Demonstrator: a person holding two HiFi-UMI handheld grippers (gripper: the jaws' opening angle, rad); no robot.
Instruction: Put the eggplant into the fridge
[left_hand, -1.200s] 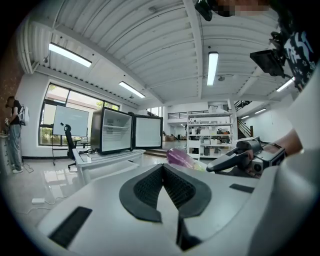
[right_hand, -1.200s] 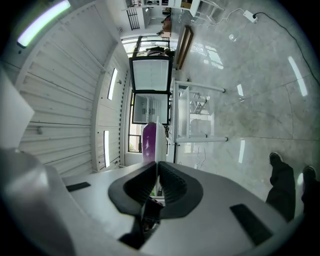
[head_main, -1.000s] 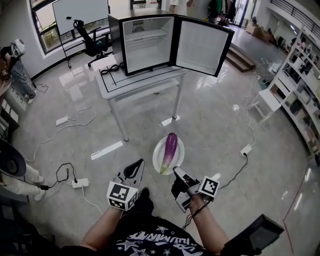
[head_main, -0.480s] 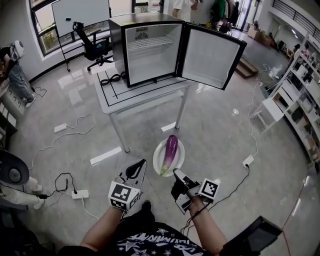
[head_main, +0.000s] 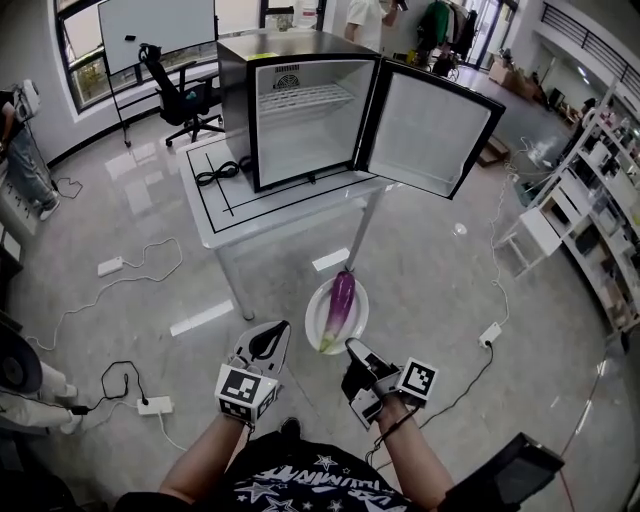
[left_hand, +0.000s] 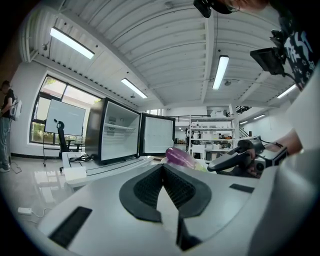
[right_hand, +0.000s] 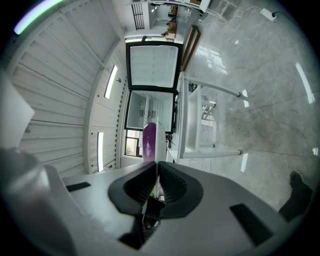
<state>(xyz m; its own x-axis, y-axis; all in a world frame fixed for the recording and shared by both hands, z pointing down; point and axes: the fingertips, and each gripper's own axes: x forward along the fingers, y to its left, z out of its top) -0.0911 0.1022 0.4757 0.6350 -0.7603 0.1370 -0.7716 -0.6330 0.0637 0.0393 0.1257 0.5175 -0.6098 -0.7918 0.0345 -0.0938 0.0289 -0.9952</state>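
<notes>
Purple, glossy eggplant (head_main: 339, 305) on round plate (head_main: 358, 318)

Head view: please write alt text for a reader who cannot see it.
The right gripper clamps the rim of a white plate carrying a purple eggplant, with the shut, empty left gripper beside it. Ahead, a small black fridge stands open on a white table.

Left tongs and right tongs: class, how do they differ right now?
The left tongs are closed on nothing; the right tongs pinch the plate rim, carrying the eggplant. The left sit level; the right are rolled sideways. Both are shut, facing the open fridge.
</notes>
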